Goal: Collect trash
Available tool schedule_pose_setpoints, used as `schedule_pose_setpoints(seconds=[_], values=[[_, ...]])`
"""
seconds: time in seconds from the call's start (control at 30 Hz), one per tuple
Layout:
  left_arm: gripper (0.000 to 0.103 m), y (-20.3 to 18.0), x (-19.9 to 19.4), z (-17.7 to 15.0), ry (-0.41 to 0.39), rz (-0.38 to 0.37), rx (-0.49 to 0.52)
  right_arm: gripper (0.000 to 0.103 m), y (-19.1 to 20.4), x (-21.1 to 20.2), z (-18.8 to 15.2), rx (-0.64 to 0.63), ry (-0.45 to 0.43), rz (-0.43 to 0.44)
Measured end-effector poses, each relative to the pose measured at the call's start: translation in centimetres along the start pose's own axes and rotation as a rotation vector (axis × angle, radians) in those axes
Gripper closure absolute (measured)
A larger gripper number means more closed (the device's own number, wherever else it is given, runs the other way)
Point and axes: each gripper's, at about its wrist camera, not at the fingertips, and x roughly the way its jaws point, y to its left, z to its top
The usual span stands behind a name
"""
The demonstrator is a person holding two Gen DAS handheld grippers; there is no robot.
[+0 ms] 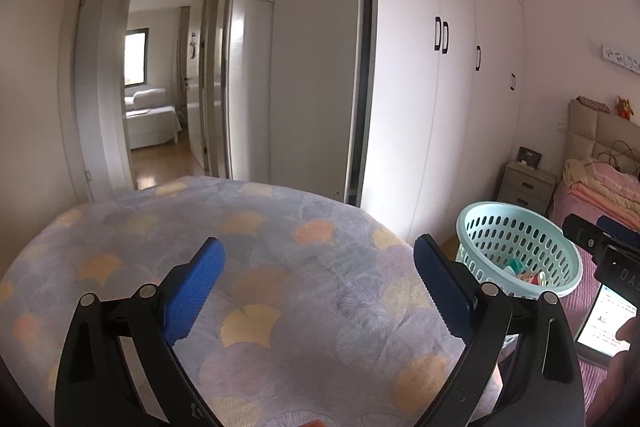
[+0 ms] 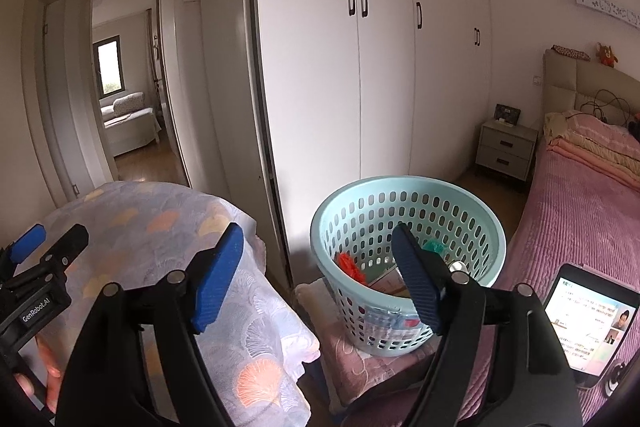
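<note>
Right wrist view: one mint-green perforated basket (image 2: 408,227) sits on a folded pink cloth (image 2: 360,359), between the patterned quilt (image 2: 160,227) and the pink bed (image 2: 580,227). It already holds trash: a red crinkled piece (image 2: 351,265), a green piece (image 2: 434,247), something metallic at the far side, plus paper or packaging at the bottom. At least four items; the exact count is hidden behind the gripper finger.

Right gripper (image 2: 316,267) is spread wide, nothing between its blue pads (image 2: 218,275), hovering near the basket rim. Left gripper (image 1: 318,279) is likewise released and empty, poised over the quilt, apart from it. From the left wrist view the quilt top shows no loose trash; a small orange sliver at the bottom edge can't be identified.

Judgement: this looks like the gap between a drop-off and the next search, or close to the end of the task. The next move calls for finding a remaining piece, which neither view clearly shows, then closing a gripper on it and carrying it over the basket.

Surroundings: one tablet (image 2: 588,319) lit on the pink bed, one two-drawer nightstand (image 2: 508,147), white wardrobe (image 2: 380,67) with five black handles counted on the lower doors, one open doorway (image 2: 124,87) to another room.
</note>
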Motion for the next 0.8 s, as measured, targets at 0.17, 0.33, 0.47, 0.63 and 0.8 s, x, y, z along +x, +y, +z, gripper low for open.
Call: schedule_pose_setpoints(seconds=[0.17, 0.33, 0.47, 0.63, 0.8], values=[[0.01, -0.1, 0.0, 0.0, 0.001, -0.005, 0.005, 0.03, 0.1, 0.1, -0.3, 0.005, 0.008, 0.004], [0.01, -0.1, 0.0, -0.1, 0.005, -0.007, 0.006, 0.03, 0.0, 0.4, -0.5, 0.012, 0.025, 0.01], [0.01, -0.3, 0.1, -0.1, 0.012, -0.017, 0.007, 0.03, 0.5, 0.6, -0.5, -0.005, 0.049, 0.023], [0.009, -0.7, 0.0, -0.2, 0.006, -0.019, 0.025, 0.03, 1.2, 0.3, -0.5, -0.023, 0.049, 0.025], [0.008, -0.6, 0.1, -0.1, 0.01, -0.032, 0.02, 0.03, 1.3, 0.4, -0.5, -0.022, 0.057, 0.028]])
